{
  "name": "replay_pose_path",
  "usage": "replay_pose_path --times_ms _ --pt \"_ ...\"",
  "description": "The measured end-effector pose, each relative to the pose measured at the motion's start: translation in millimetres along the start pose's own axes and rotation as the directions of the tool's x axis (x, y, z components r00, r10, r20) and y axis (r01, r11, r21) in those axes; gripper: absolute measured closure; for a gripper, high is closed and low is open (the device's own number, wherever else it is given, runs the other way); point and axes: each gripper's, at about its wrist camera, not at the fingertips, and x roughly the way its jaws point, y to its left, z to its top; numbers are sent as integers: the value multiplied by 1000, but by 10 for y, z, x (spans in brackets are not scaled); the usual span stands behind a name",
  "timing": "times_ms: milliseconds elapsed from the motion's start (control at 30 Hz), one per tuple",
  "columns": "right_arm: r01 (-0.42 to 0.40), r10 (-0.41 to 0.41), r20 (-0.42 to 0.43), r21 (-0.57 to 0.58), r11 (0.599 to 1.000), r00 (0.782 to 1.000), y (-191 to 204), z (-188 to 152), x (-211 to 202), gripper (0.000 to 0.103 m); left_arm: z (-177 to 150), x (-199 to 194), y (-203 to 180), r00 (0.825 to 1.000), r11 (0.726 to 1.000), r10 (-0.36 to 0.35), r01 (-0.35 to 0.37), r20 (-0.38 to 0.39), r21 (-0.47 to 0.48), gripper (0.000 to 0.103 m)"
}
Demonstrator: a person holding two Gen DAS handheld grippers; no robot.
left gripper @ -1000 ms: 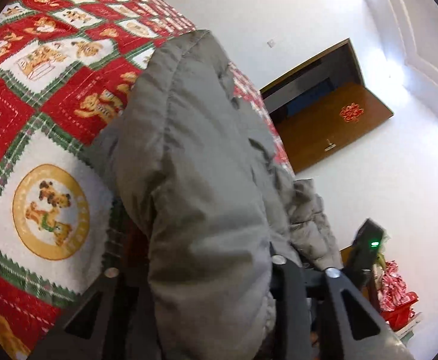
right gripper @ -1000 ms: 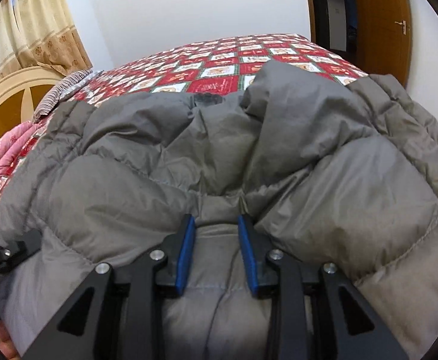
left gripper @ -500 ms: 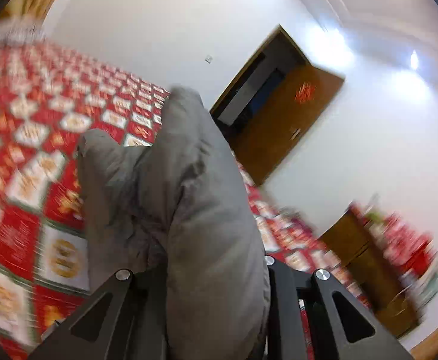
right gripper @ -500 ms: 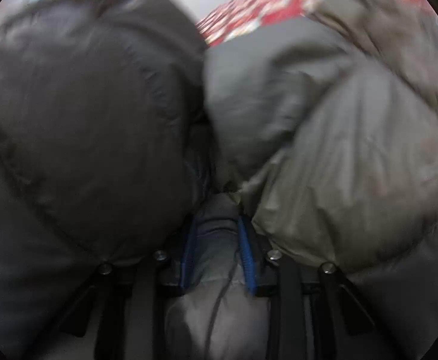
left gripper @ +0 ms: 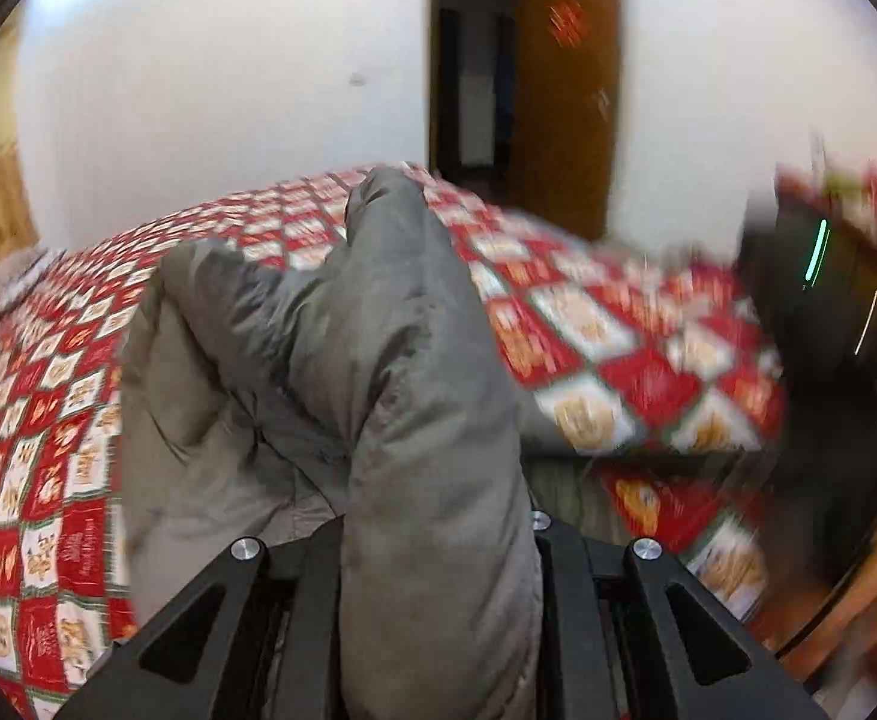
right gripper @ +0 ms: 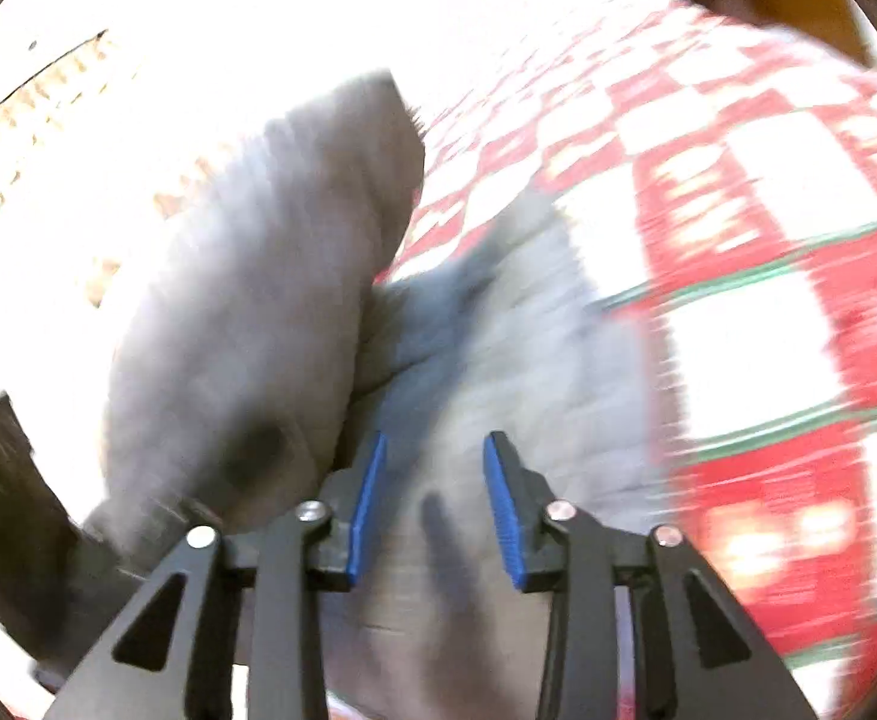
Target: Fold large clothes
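A grey padded jacket point(left gripper: 342, 324) hangs bunched over the red patchwork bed quilt point(left gripper: 618, 324). In the left wrist view a thick fold of it stands between the fingers of my left gripper point(left gripper: 438, 534), which is shut on it; the fingertips are buried in the fabric. In the blurred right wrist view the jacket point(right gripper: 270, 300) lies in front of my right gripper point(right gripper: 435, 480). Its jaws are opening, and the blue pads point(right gripper: 369, 504) stand apart with grey fabric lying loose between them, not pressed.
An open brown door point(left gripper: 564, 90) and a dark doorway stand at the far wall. The other gripper's dark body with a green light point(left gripper: 816, 276) shows at the right. A wooden floor strip point(left gripper: 846, 612) runs along the bed's near side. Curtains point(right gripper: 36, 120) glare at the left.
Both hands have swung and lifted the jacket off the quilt, so it now hangs in a narrow bunch. The right pads, earlier clamped on a fold, have spread apart. The left view has rolled.
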Motion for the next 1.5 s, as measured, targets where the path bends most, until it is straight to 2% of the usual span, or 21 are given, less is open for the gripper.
replay_pose_path --times_ms 33,100,167,300,433,567,633,700,733,767,900,967,1033,1067,1133,1167,1200,1267,1333,1433,1500 --pt "22 -22 20 6 1000 1000 -98 24 -103 54 -68 83 -105 1000 999 8 -7 -18 32 87" --pt "65 -66 52 30 997 996 -332 76 -338 33 -260 258 -372 998 989 55 -51 -20 141 85" --pt "36 -39 61 48 998 997 -451 121 -460 25 -389 368 -545 994 969 106 -102 -7 224 85" --pt "-50 49 23 64 997 999 -424 226 -375 4 -531 455 -626 994 955 110 -113 27 275 85" --pt "-48 42 -102 -57 997 994 -167 409 4 4 -668 441 -713 986 913 159 -169 59 371 83" --pt "22 -73 -218 -227 974 973 208 596 429 4 -754 340 -756 985 901 152 -173 84 397 79" --pt "67 -164 -276 -330 942 947 403 637 636 8 -788 260 -811 985 900 140 -167 96 402 70" --pt "75 -226 -289 -453 889 930 519 575 765 39 -813 135 -799 988 905 121 -149 96 398 56" --pt "93 -269 -294 -499 862 917 502 524 801 71 -832 16 -755 993 913 87 -114 85 393 49" --pt "114 -313 -325 -510 853 892 472 507 898 78 -851 -133 -699 997 920 26 -53 73 389 47" --pt "120 -309 -325 -492 862 894 303 438 794 85 -977 -714 -363 989 921 -134 103 58 377 42" --pt "130 -302 -319 -464 876 898 304 434 793 86 -1004 -1131 8 965 930 -253 223 69 293 35" --pt "123 -270 -306 -425 897 913 304 480 769 87 -941 -1447 369 937 935 -330 307 115 178 26" --pt "78 -201 -296 -380 922 934 321 495 702 87 -901 -1553 584 930 941 -335 320 150 115 25" --pt "-68 -17 -285 -284 956 958 438 551 608 87 -826 -1718 1042 931 953 -290 302 221 -24 15" --pt "-172 110 -267 -220 960 957 437 574 541 87 -774 -1731 1327 942 958 -228 262 246 -118 14" --pt "-285 247 -235 -145 947 940 393 585 477 87 -712 -1658 1573 957 955 -158 210 243 -210 14" --pt "-436 428 -172 -11 900 887 164 552 469 87 -609 -1423 1965 971 920 -113 182 209 -346 14" --pt "-463 477 -152 118 878 865 -147 443 601 87 -532 -1143 2144 975 895 -128 193 183 -403 14" --pt "-406 451 -140 266 875 881 -715 221 780 91 -386 -610 2069 982 887 -153 185 110 -423 14" --pt "-399 444 -116 284 872 888 -903 154 743 92 -312 -333 1881 969 862 -226 244 94 -443 14"
